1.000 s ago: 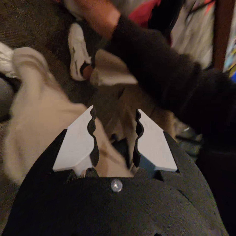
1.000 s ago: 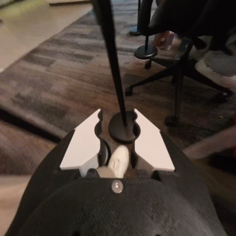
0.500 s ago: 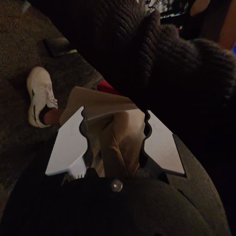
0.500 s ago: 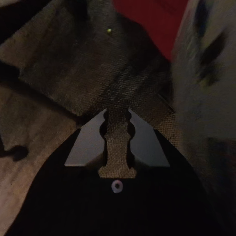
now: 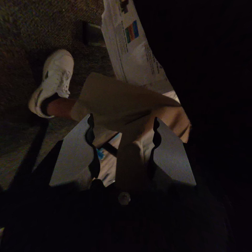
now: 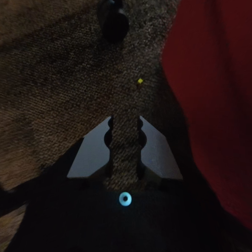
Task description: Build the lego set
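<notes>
A tiny yellow plastic brick [image 6: 140,81] lies on brown woven carpet [image 6: 61,84] just ahead of the empty right gripper [image 6: 125,121], jaws narrowly apart; it looks light, stiff and slippery, best pinched across 2 flat sides. The left gripper [image 5: 123,120] gapes empty above a white sneaker [image 5: 54,81]; darkness hides much

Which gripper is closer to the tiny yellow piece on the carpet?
Right. The right hand-held gripper hangs open over the carpet, with the yellow piece just ahead of its fingertips. The left hand-held gripper points at a trouser leg; no yellow piece shows there.
</notes>
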A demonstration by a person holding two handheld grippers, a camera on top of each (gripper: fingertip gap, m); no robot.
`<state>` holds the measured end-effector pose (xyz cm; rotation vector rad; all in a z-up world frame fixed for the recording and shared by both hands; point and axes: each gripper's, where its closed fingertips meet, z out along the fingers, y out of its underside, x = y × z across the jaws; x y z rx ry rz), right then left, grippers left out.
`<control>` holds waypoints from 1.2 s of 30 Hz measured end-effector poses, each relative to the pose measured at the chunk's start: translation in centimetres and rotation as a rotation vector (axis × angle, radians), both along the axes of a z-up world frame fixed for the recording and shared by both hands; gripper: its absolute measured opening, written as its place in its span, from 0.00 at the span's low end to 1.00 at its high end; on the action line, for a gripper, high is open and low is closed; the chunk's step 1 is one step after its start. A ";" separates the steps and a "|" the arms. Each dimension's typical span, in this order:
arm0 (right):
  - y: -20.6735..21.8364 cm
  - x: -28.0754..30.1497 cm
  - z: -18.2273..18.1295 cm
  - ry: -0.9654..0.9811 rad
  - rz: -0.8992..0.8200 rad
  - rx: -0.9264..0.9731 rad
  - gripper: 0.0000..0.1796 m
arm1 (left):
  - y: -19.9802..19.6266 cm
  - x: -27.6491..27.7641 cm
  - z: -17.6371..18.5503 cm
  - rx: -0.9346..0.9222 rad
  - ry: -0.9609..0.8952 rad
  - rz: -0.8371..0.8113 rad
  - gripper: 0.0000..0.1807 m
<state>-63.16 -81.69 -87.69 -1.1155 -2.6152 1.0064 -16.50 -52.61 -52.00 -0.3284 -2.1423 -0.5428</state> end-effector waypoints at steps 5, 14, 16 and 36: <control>-3.8 -2.7 -2.9 0.187 0.230 0.109 0.19 | -2.2 -1.4 -1.1 0.022 0.006 0.045 0.50; -5.9 -6.8 -7.4 0.207 0.197 0.153 0.10 | -4.6 -2.6 -3.1 -0.023 -0.055 0.116 0.48; -6.0 -7.7 -7.6 0.222 0.166 0.158 0.10 | -4.8 -3.4 -3.1 -0.023 -0.038 0.122 0.48; -6.0 -9.1 -7.4 0.241 0.125 0.120 0.14 | -4.9 -4.9 -3.1 -0.044 -0.015 0.144 0.45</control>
